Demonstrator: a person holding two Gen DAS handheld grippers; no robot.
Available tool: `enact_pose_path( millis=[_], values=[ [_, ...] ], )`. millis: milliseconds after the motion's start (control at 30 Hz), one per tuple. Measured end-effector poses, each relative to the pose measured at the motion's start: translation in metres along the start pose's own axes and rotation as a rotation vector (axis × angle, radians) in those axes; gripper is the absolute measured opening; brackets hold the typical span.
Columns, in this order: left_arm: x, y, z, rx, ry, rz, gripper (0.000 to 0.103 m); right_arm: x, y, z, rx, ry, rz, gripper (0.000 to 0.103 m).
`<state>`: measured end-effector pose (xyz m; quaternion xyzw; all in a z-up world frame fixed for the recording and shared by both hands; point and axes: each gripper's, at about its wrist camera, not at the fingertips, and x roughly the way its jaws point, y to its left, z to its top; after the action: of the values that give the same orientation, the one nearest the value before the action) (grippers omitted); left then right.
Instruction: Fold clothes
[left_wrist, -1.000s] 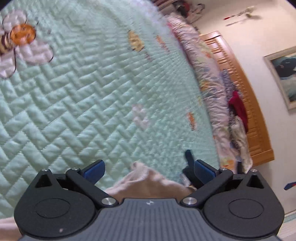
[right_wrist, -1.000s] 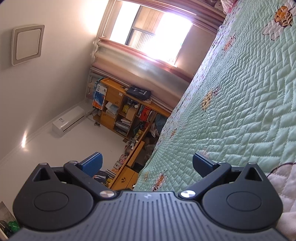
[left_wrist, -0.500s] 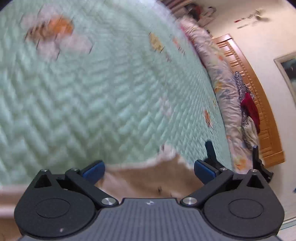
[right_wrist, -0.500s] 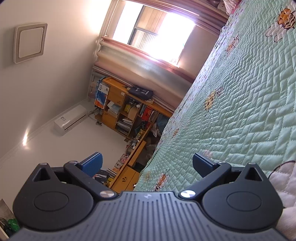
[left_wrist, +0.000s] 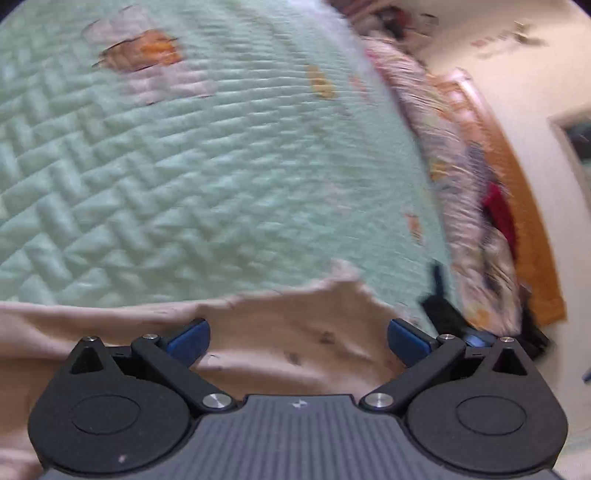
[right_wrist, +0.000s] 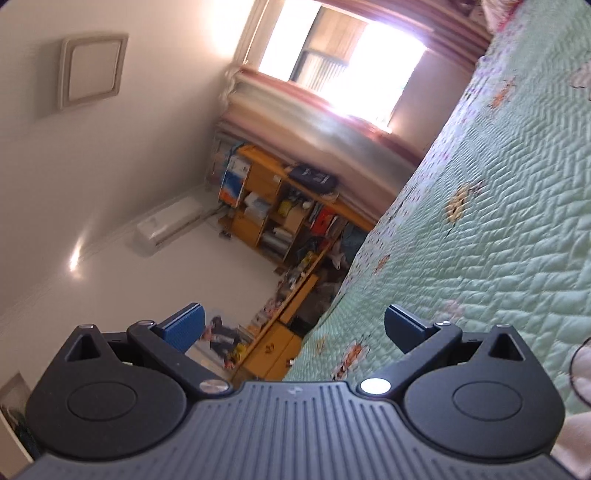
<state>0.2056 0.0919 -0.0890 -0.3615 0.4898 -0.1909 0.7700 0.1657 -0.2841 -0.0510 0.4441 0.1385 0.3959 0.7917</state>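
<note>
My left gripper (left_wrist: 297, 341), jaws wide and empty, sits over the garment (left_wrist: 280, 332) lying crosswise; right gripper (right_wrist: 293, 328), also wide and empty, faces away.

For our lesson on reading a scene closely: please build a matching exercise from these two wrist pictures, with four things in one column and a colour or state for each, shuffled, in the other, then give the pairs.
Things:
1. quilt
2. garment
3. bookshelf
4. left gripper

Colours or states:
A. wooden, crammed with books and boxes
B. open, with nothing held
C. pale green, stitched in a zigzag pattern
D. beige, lying on the bed

Pairs: 1-C, 2-D, 3-A, 4-B
</note>
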Motion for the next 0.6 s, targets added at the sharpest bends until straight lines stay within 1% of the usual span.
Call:
enact_pose_path(
  millis=[67, 133, 167, 267, 367, 467, 500, 533, 567, 600],
  values=[
    [0.003, -0.002, 0.008, 0.011, -0.023, 0.006, 0.102, 0.001, 0.006, -0.002, -0.042, 0.019, -0.017, 0.103],
    [0.006, -0.012, 0.018, 0.068, -0.059, 0.045, 0.102, 0.002, 0.015, -0.006, -0.080, 0.048, -0.018, 0.103],
    [0.008, -0.012, 0.022, 0.073, -0.057, 0.048, 0.102, 0.004, 0.020, -0.010, -0.096, 0.068, -0.013, 0.103],
    [0.004, -0.004, 0.024, 0.027, -0.066, 0.005, 0.102, 0.010, 0.039, -0.021, -0.160, 0.141, -0.002, 0.103],
    [-0.022, 0.002, 0.013, 0.004, -0.107, -0.071, 0.102, 0.023, 0.073, -0.038, -0.283, 0.255, 0.005, 0.103],
    [-0.055, 0.006, -0.001, -0.002, -0.158, -0.153, 0.102, 0.044, 0.095, -0.069, -0.380, 0.401, -0.037, 0.102],
    [-0.064, 0.006, -0.005, 0.007, -0.162, -0.175, 0.102, 0.052, 0.102, -0.080, -0.410, 0.452, -0.054, 0.100],
    [-0.072, 0.006, -0.009, 0.017, -0.162, -0.194, 0.102, 0.060, 0.109, -0.091, -0.441, 0.502, -0.070, 0.098],
    [-0.076, 0.006, -0.012, 0.026, -0.153, -0.202, 0.102, 0.067, 0.116, -0.102, -0.472, 0.553, -0.086, 0.093],
    [-0.076, 0.006, -0.014, 0.031, -0.140, -0.194, 0.102, 0.075, 0.122, -0.113, -0.502, 0.603, -0.103, 0.084]
  ],
)
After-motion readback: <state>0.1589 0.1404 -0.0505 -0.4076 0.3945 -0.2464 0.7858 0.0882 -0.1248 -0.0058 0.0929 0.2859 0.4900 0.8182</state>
